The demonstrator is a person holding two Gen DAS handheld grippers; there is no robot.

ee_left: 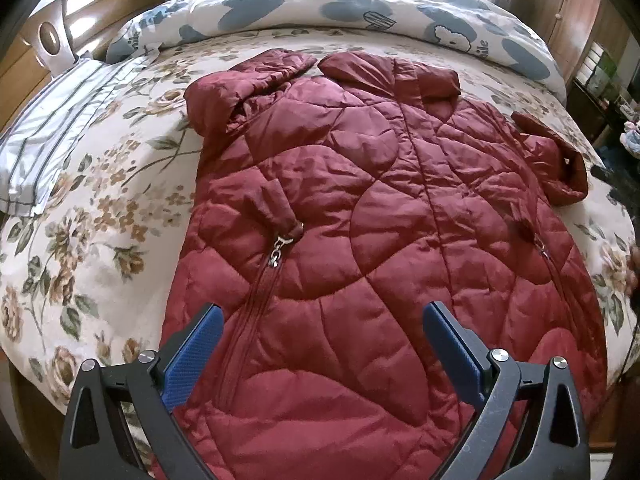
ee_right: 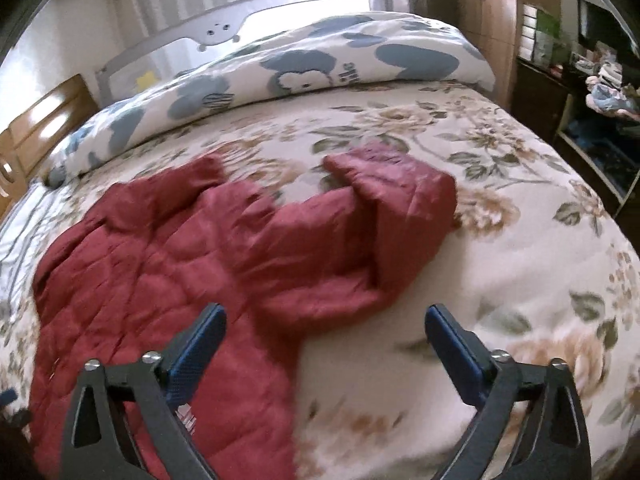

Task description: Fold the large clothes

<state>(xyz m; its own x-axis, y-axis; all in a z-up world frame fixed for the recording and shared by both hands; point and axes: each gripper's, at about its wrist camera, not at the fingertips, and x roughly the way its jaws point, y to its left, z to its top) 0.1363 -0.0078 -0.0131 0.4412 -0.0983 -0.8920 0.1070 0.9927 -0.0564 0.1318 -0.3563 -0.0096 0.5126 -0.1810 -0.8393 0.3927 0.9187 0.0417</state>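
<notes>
A dark red quilted coat (ee_left: 360, 220) lies spread flat on a floral bedspread (ee_left: 92, 216), hem toward me, with both sleeves bent near its top. A pocket zipper pull (ee_left: 276, 254) shows on its left half. My left gripper (ee_left: 320, 316) hangs open above the lower part of the coat, nothing between its blue pads. In the right wrist view the same coat (ee_right: 168, 264) fills the left side, its right sleeve (ee_right: 384, 200) bent across the bedspread (ee_right: 520, 272). My right gripper (ee_right: 324, 316) stands open over the coat's right edge, holding nothing.
A rolled blue-and-white quilt (ee_left: 360, 12) lies along the far side of the bed. A striped cloth (ee_left: 52, 128) sits at the left, by the wooden headboard (ee_left: 80, 4). Dark shelves with clutter (ee_right: 592, 92) stand to the right of the bed.
</notes>
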